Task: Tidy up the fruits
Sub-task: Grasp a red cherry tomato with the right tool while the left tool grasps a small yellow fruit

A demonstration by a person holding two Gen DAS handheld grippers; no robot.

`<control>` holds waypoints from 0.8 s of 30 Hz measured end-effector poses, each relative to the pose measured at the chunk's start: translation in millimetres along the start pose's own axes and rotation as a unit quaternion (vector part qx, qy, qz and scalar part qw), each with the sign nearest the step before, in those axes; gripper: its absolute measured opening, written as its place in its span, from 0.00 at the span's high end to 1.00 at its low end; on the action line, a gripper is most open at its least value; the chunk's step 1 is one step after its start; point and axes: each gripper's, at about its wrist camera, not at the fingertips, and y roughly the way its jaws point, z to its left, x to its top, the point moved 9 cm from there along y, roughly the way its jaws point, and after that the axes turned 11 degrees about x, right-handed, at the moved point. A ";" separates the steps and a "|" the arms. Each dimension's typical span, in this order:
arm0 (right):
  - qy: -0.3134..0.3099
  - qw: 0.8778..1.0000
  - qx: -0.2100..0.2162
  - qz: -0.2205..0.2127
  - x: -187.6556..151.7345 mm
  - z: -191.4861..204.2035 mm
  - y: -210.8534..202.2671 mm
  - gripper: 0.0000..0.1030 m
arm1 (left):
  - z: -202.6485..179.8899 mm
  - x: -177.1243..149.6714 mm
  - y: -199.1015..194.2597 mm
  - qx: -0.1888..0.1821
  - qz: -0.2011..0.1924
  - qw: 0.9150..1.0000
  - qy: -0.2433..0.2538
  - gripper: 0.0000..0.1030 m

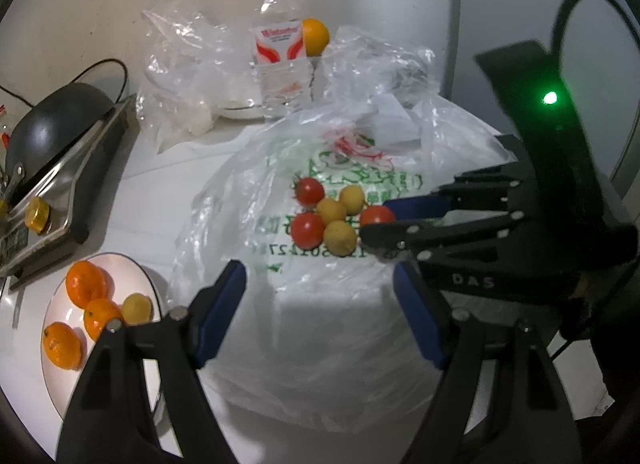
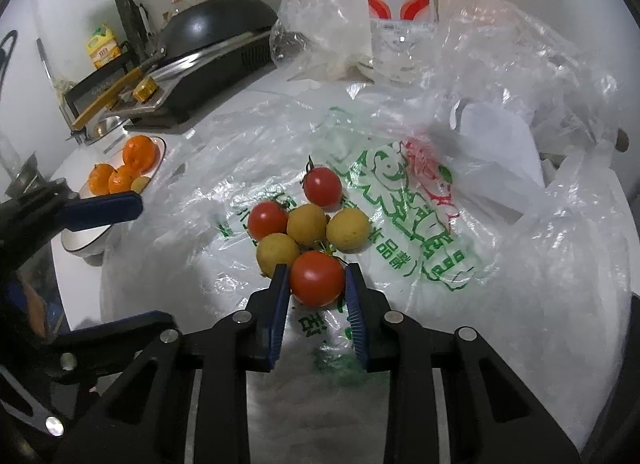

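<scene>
Clamped on the nearest red tomato (image 2: pixel 317 278) at the front edge of the fruit cluster: right gripper (image 2: pixel 316 284), blue pads pressing both sides of it. Just behind, touching or nearly so, 3 yellow round fruits (image 2: pixel 307 224) and 2 more red tomatoes (image 2: pixel 323 187), all lying on a printed white plastic bag (image 2: pixel 420 232) spread over the white table (image 1: pixel 132 200). Seen in the left wrist view as a tight cluster (image 1: pixel 332 212) with the right gripper (image 1: pixel 370 224) reaching in from the right. Held above the bag's near part with jaws well apart and nothing between them: left gripper (image 1: pixel 320 304). To the left, on the table, a white plate (image 1: pixel 54 308) holding 3 oranges (image 1: pixel 86 284) and 1 yellow fruit (image 1: pixel 137 307). Farther back, a water bottle (image 1: pixel 278 44), another orange (image 1: pixel 316 36) behind it, crumpled clear bags (image 1: pixel 188 64), and a black pan (image 1: pixel 56 124) on a cooker at the left.
</scene>
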 end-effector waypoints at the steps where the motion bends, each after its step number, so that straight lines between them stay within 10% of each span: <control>1: 0.001 1.000 -0.001 -0.005 0.2 -1.1 -4.3 0.71 | -1.6 0.7 0.5 0.001 0.000 1.000 0.002 0.25; 24: 0.012 0.999 0.008 -0.053 -3.1 -35.7 -47.8 0.71 | -41.0 10.4 57.9 -0.001 0.067 0.998 -0.005 0.49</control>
